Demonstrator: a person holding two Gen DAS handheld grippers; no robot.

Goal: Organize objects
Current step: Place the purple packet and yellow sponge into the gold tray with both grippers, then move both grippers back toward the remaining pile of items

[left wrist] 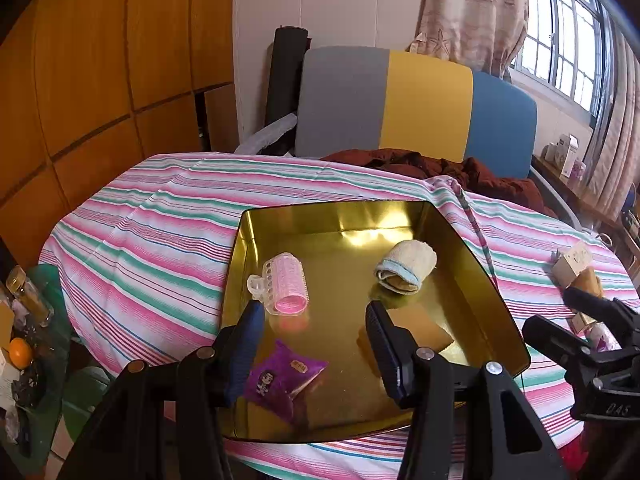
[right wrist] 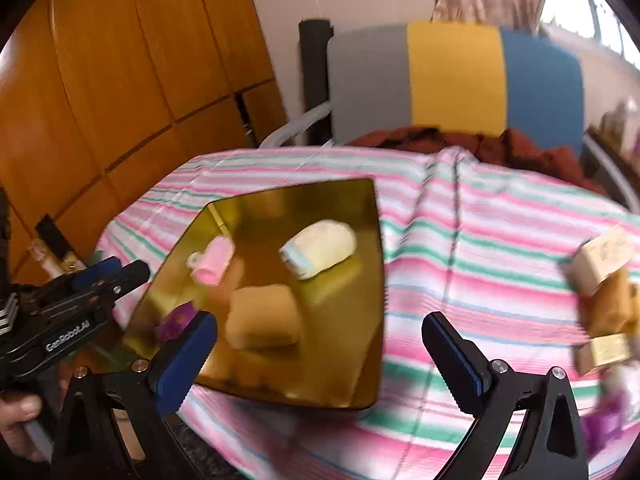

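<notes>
A gold tin tray (left wrist: 340, 205) (right wrist: 340, 320) sits on the striped tablecloth. In it lie a pink hair roller (left wrist: 286, 284) (right wrist: 212, 266), a rolled cream towel (left wrist: 408, 266) (right wrist: 320, 248), a purple packet (left wrist: 280, 376) (right wrist: 176, 322) and a tan sponge-like block (left wrist: 420, 326) (right wrist: 262, 320). My left gripper (left wrist: 314, 316) (right wrist: 128, 270) hovers open over the tray's near part with nothing between its fingers. My right gripper (right wrist: 320, 320) (left wrist: 560, 312) stands wide open above the tray's near right corner, holding nothing; the block lies beside its left finger.
Small tan boxes (right wrist: 600, 264) (left wrist: 572, 264) and another purple packet (right wrist: 604, 428) lie on the cloth to the right. A grey, yellow and blue chair back (left wrist: 420, 104) with dark red cloth stands behind the table. Jars and an orange (left wrist: 20, 352) are low on the left.
</notes>
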